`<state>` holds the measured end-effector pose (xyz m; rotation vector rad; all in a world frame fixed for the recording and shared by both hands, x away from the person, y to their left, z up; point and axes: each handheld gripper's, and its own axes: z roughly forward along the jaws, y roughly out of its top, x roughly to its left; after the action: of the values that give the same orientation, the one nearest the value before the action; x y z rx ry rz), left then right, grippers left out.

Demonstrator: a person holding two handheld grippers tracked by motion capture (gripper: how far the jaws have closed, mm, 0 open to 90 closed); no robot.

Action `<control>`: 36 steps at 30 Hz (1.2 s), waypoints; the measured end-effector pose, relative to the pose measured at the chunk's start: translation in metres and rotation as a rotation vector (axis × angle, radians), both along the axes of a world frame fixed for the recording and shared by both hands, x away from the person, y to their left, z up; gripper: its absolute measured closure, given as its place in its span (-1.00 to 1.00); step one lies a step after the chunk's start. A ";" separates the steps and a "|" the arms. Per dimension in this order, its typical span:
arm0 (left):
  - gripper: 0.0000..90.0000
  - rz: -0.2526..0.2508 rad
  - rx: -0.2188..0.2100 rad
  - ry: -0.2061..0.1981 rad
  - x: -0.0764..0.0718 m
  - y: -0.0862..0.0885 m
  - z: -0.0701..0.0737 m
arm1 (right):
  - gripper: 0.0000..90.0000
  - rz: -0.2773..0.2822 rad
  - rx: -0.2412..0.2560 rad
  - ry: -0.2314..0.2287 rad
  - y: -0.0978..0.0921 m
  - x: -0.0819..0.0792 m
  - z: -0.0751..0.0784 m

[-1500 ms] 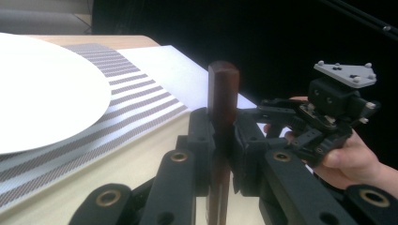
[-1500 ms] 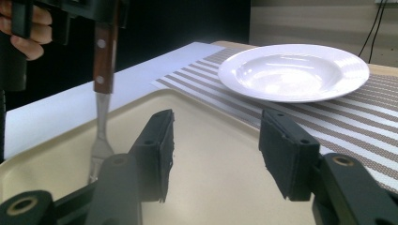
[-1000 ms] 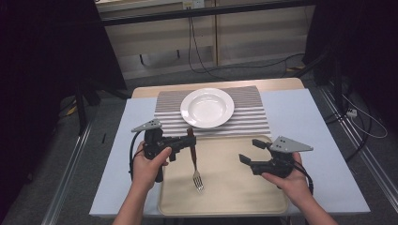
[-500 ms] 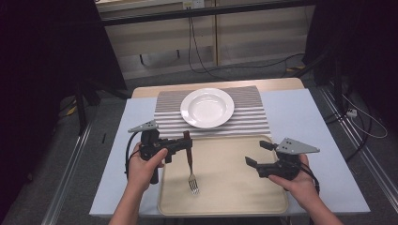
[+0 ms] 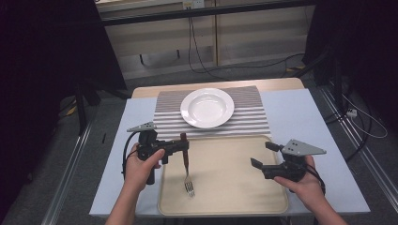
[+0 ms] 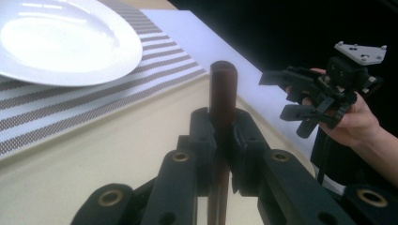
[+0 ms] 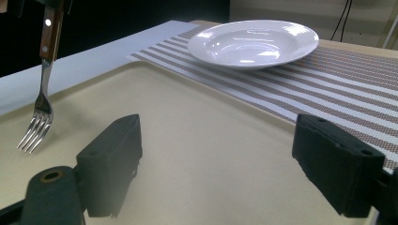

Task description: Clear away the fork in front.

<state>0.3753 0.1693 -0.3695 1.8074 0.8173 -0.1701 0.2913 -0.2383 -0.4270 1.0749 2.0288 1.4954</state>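
— Looking at the left hand-held gripper (image 5: pixel 184 145), what is it doing?

— Its jaws are closed on the dark wooden handle of a fork (image 5: pixel 187 168). In the left gripper view the handle (image 6: pixel 221 101) stands up between the two black jaws, pinched on both sides. From above, the fork hangs tines-down over the left part of the beige tray (image 5: pixel 234 187).

— Do the tines touch the tray?

— In the right gripper view the tines (image 7: pixel 35 126) are at or just above the tray surface; I cannot tell whether they touch.

— And the right hand-held gripper (image 5: pixel 263 155)?

— Its jaws stand wide apart with nothing between them. A hand (image 5: pixel 305 180) holds it over the right part of the tray, well apart from the fork, jaws pointing left toward it. The left gripper view shows it too (image 6: pixel 293 96), open in the same way.

— What else is on the counter (image 5: pixel 300 112)?

— A pale blue covering lies over it. Beyond the tray lies a striped placemat (image 5: pixel 253 119), and a white plate (image 5: pixel 207 108) sits on the mat, empty. The tray's far edge runs just beside the mat's near edge.

— Where is the person?

— Both forearms come in from the bottom, the left hand (image 5: pixel 143 166) wrapped around its gripper's grip.
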 end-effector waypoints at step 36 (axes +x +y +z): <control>0.45 0.065 0.181 -0.044 0.018 0.008 -0.067 | -0.67 -0.024 0.033 0.003 -0.017 -0.006 -0.009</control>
<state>0.3930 0.1775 -0.4361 1.9434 0.8823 -0.0148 0.2858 -0.2549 -0.4359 1.1105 1.9926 1.5211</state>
